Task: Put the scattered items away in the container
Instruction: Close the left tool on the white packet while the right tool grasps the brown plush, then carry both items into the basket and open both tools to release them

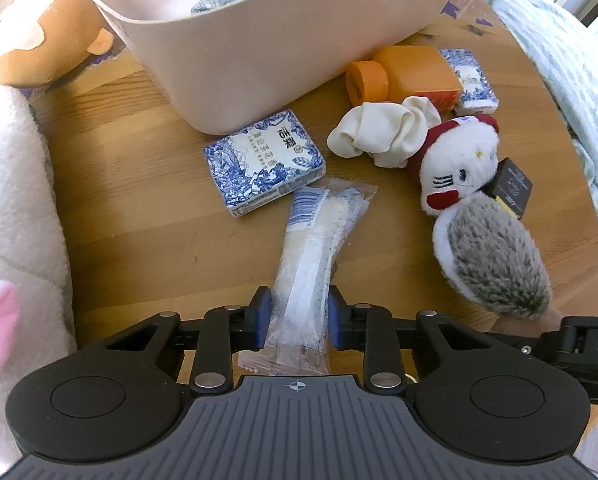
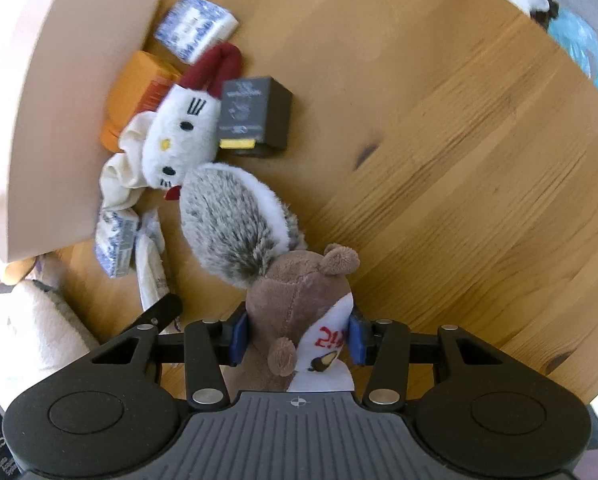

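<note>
Gripping is the step in hand on both sides. The left gripper (image 1: pixel 298 314) has its blue pads pressed against the two edges of a long clear plastic sachet with a blue barcode end (image 1: pixel 315 240), which lies flat on the round wooden table (image 1: pixel 139 184) near the camera. The right gripper (image 2: pixel 298 334) is closed around a brown-and-white plush bear with a red mark on its face (image 2: pixel 299 312), pads touching both flanks.

Next, I judge, each load needs lifting clear of the clutter and carrying to the far side, over the rim of the pale pink plastic tub (image 1: pixel 235 44), before release. The sachet is thin and floppy, so it may droop or slip. The bear touches the grey-and-white fuzzy plush (image 2: pixel 235 220) and could drag it along.

Counted across both views, outside the tub:
- two blue-and-white patterned soap boxes, one just near the tub wall (image 1: pixel 265 162), one to the far right (image 1: pixel 473 82)
- one orange bottle with an orange cap (image 1: pixel 411 74)
- one crumpled cream cloth (image 1: pixel 379 130)
- one white cat plush with a dark red bow (image 1: pixel 459 164)
- one dark grey cardboard box (image 2: pixel 255 114)
- one grey-and-white plush, one bear, one sachet

Something greenish already lies inside the tub; I cannot tell what.
</note>
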